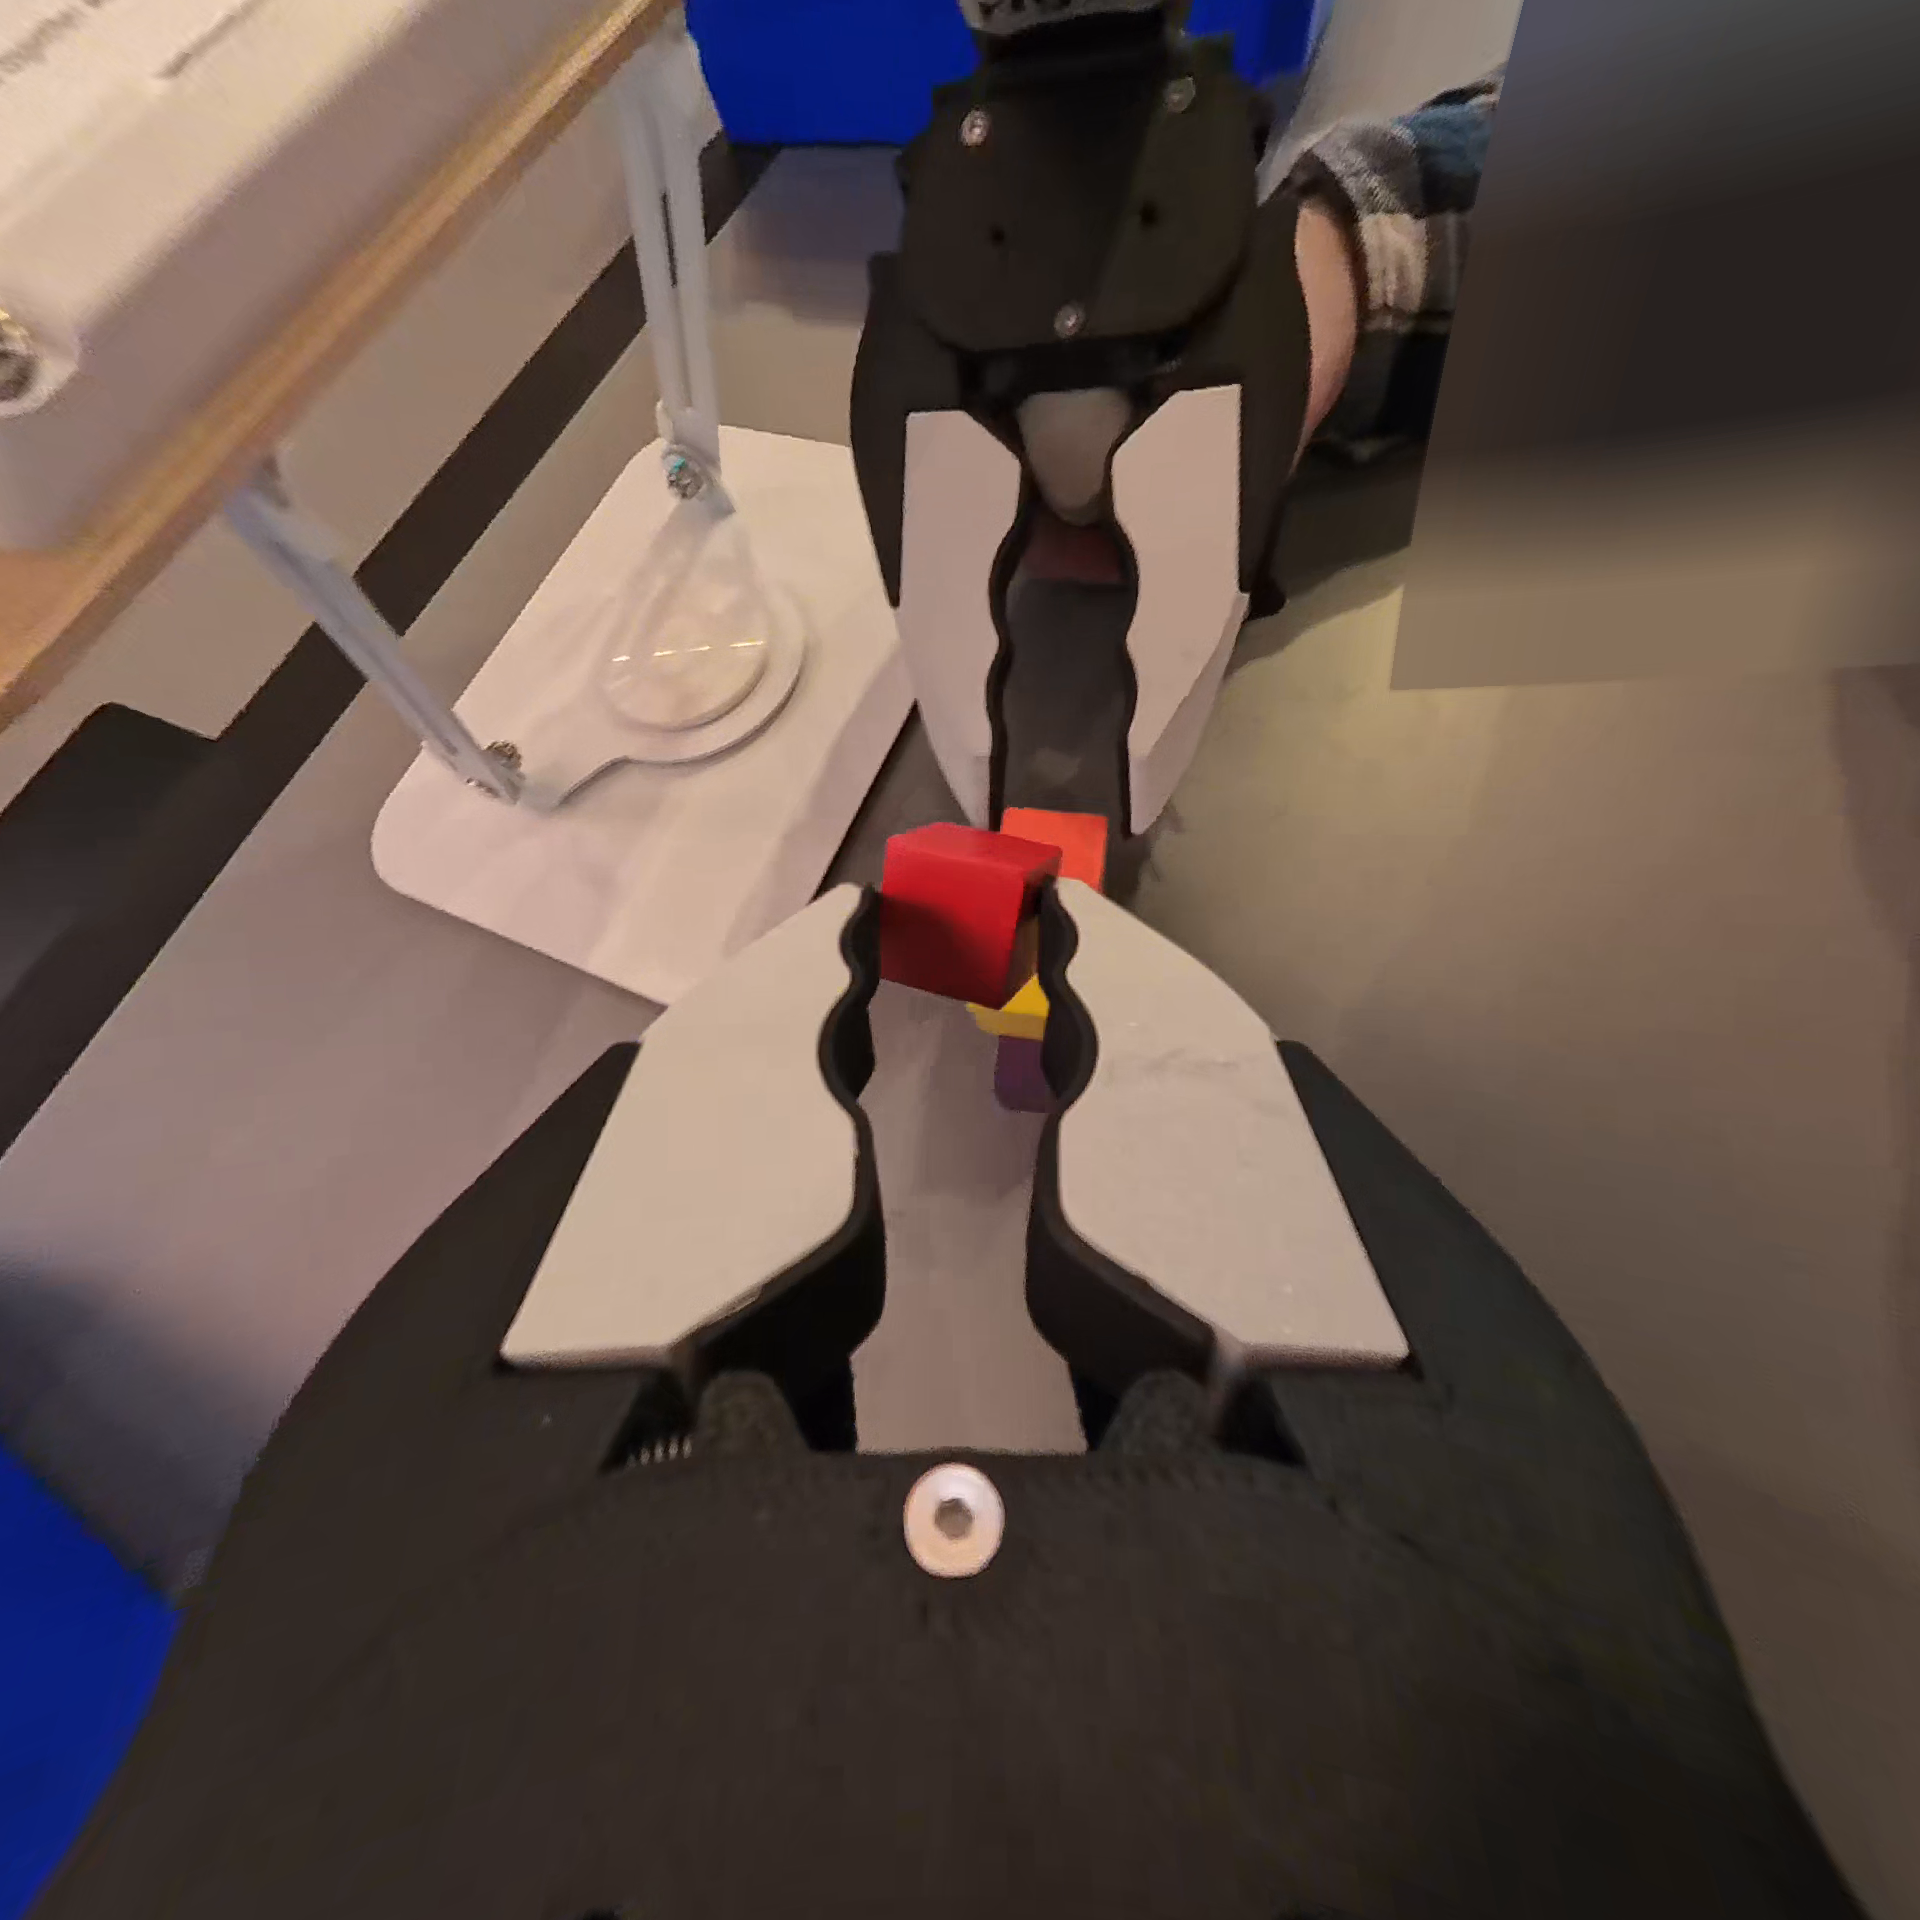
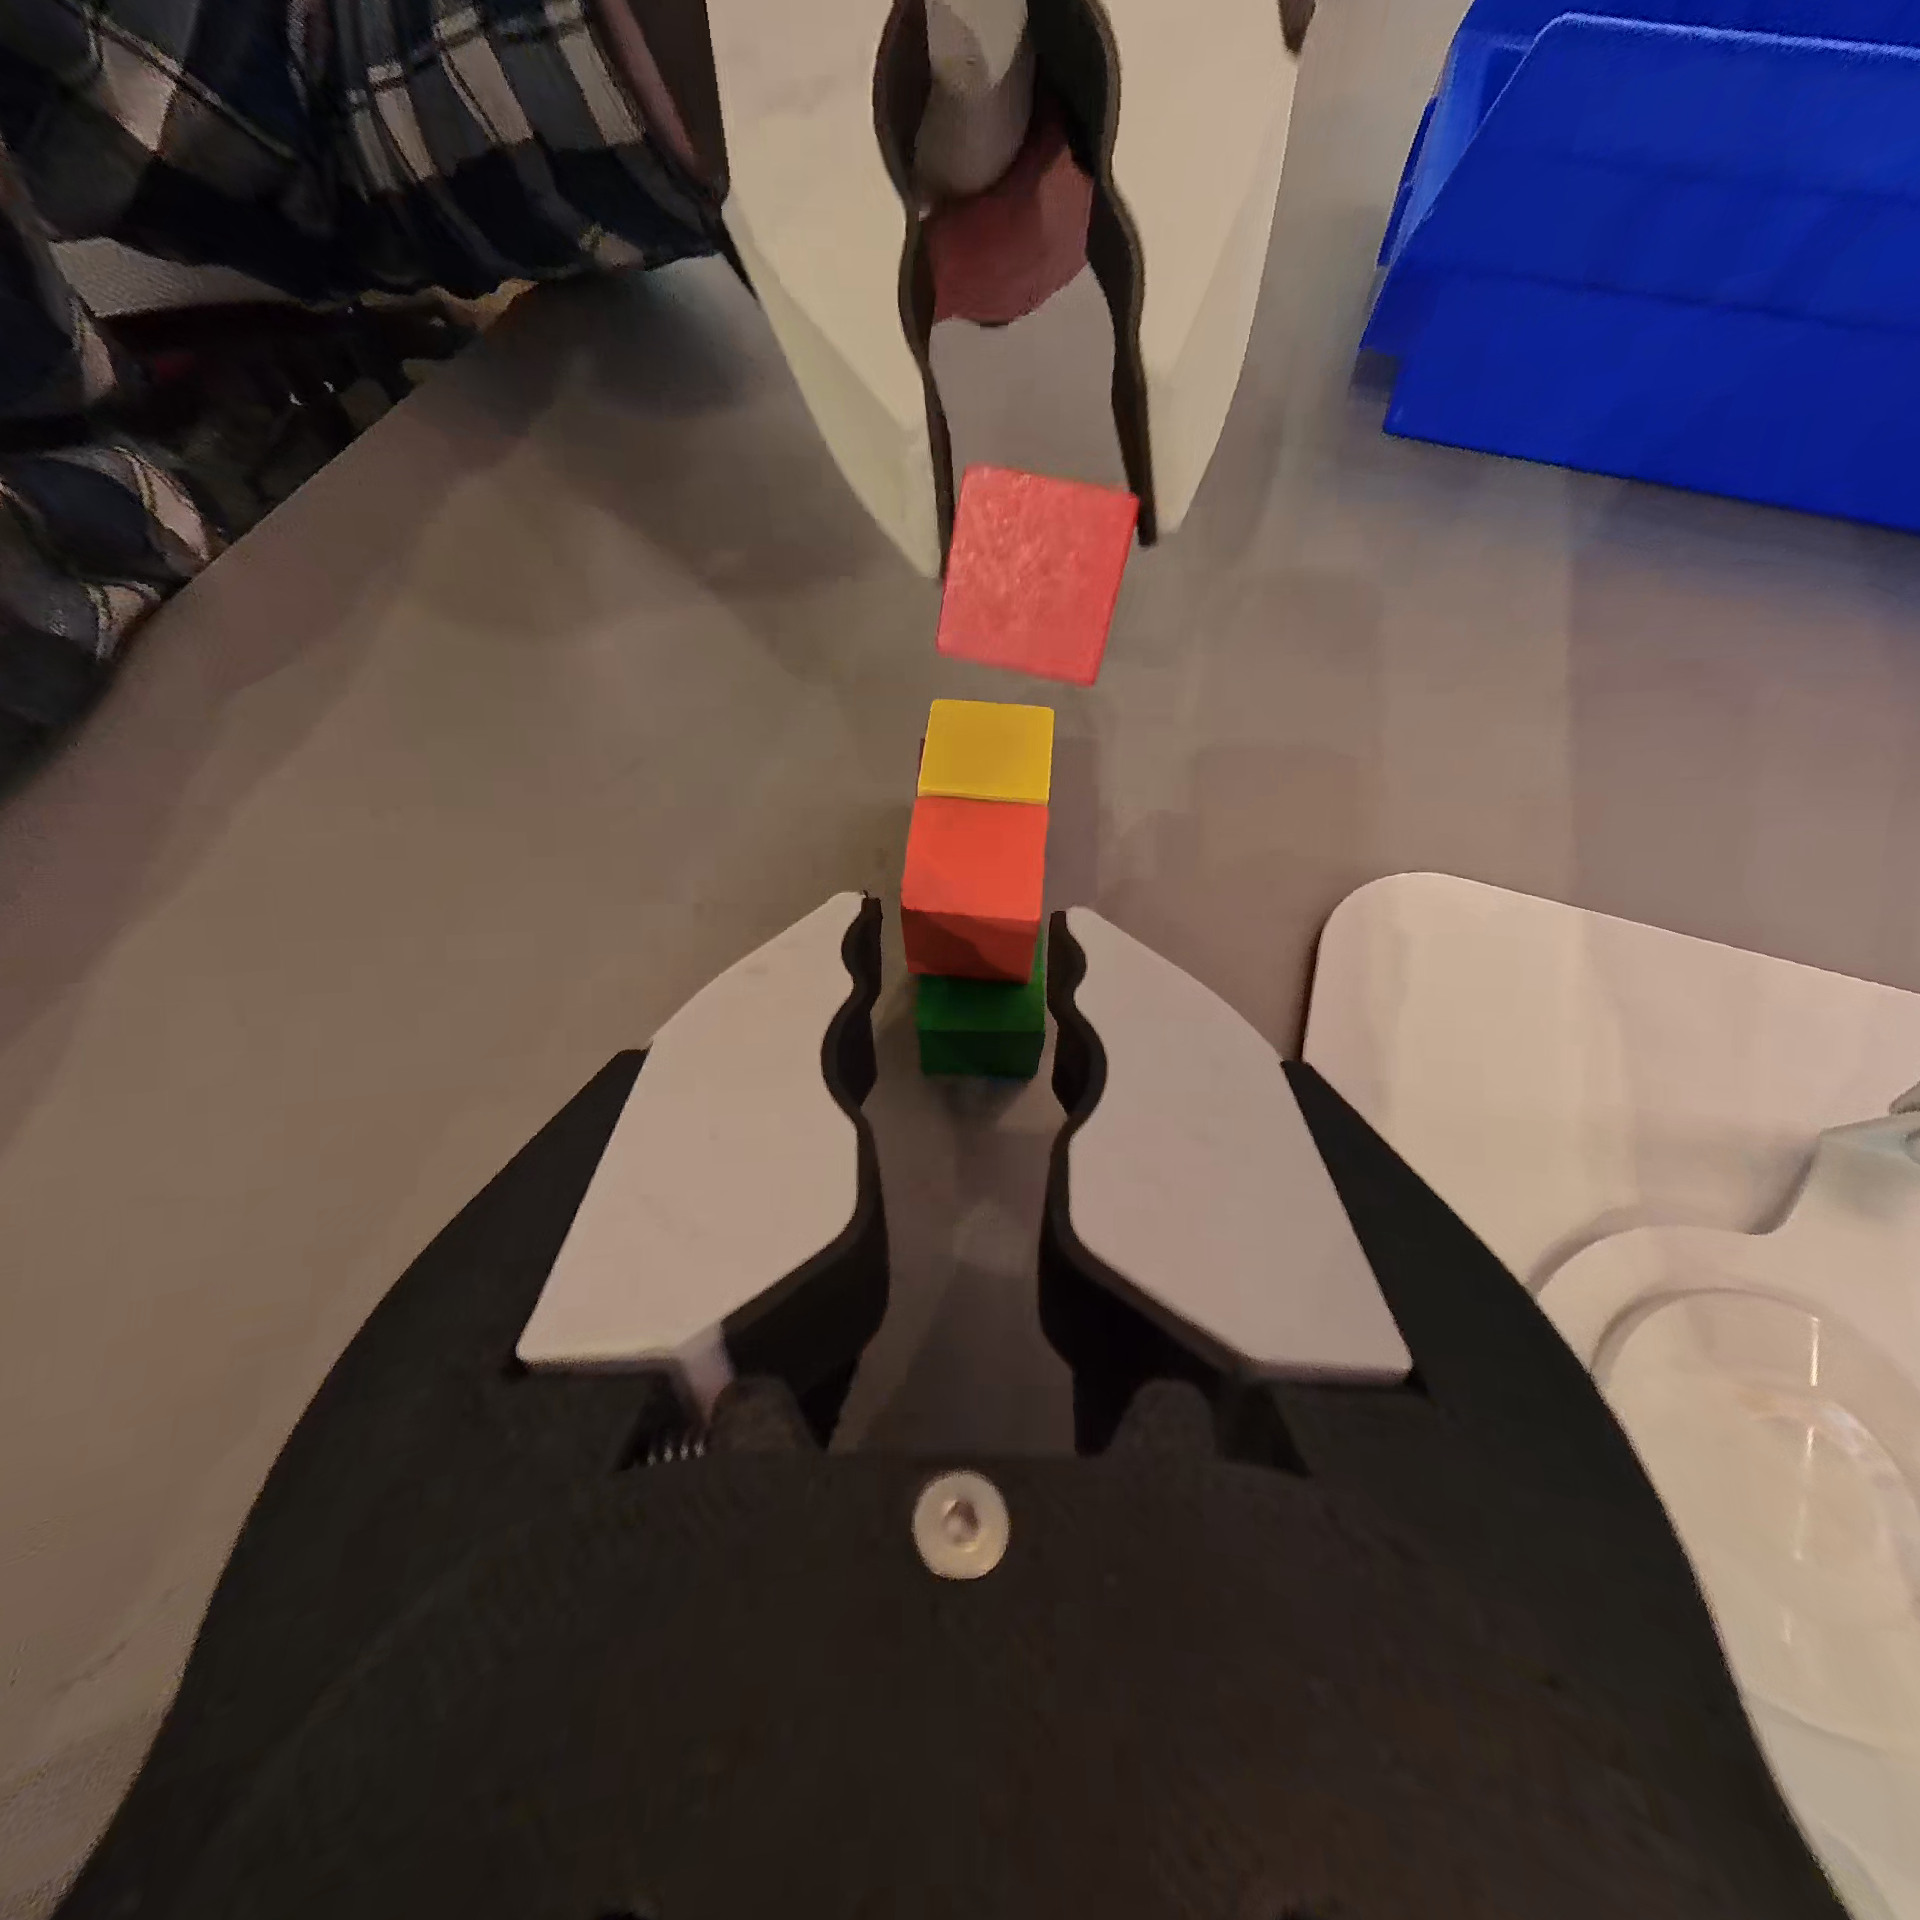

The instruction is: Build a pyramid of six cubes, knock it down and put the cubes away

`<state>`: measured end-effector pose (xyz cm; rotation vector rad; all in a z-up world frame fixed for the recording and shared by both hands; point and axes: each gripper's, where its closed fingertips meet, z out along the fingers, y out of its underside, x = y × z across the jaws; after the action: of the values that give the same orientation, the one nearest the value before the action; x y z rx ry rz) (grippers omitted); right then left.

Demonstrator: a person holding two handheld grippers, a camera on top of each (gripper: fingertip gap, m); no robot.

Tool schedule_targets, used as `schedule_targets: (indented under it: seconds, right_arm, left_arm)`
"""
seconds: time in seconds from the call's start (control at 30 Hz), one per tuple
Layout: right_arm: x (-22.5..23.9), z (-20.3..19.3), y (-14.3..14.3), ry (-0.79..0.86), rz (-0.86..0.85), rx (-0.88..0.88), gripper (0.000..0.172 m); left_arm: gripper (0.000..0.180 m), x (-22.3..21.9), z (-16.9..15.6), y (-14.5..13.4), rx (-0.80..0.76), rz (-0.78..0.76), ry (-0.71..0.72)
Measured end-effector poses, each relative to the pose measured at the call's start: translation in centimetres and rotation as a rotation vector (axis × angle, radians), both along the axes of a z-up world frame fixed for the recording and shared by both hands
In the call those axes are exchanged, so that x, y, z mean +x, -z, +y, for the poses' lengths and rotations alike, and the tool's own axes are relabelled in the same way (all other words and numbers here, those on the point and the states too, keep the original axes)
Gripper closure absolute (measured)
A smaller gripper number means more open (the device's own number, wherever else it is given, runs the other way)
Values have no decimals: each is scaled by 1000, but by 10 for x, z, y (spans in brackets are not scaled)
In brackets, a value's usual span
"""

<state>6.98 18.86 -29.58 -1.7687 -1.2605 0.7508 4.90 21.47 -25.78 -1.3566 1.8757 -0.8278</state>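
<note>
My left gripper (image 1: 958, 909) is shut on a red cube (image 1: 956, 914), which hangs tilted in its fingertips above the grey table. The right wrist view shows the red cube (image 2: 1034, 577) in the left gripper (image 2: 1039, 530), clear of the stack. An orange cube (image 2: 971, 894) rests on a green cube (image 2: 980, 1023), with a yellow cube (image 2: 987, 750) just behind. My right gripper (image 2: 964, 920) is open around the orange cube, with a thin gap at the left pad. The left wrist view shows the orange cube (image 1: 1060, 847), the yellow cube (image 1: 1023, 1008) and a purple cube (image 1: 1018, 1075) under it.
A white base plate (image 1: 623, 831) with a clear round lens on a metal arm lies beside the cubes; it also shows in the right wrist view (image 2: 1558, 1039). A blue bin (image 2: 1662, 260) stands on the table. A wood-edged shelf (image 1: 260, 343) overhangs at left. A person's plaid sleeve (image 1: 1382, 208) is behind. About 6 centimeters separates my left fingertips from my right.
</note>
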Motion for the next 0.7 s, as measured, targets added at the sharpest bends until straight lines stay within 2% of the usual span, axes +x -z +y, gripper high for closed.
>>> schedule_targets:
  seconds: [0.23,0.7]
  right_arm:
    - [0,0,1,-3,3,-4,141]
    - [0,1,2,-6,7,-8,141]
  left_arm:
    - [152,14,-14,13,-28,-53,1]
    - [152,12,-16,25,-54,-86,-18]
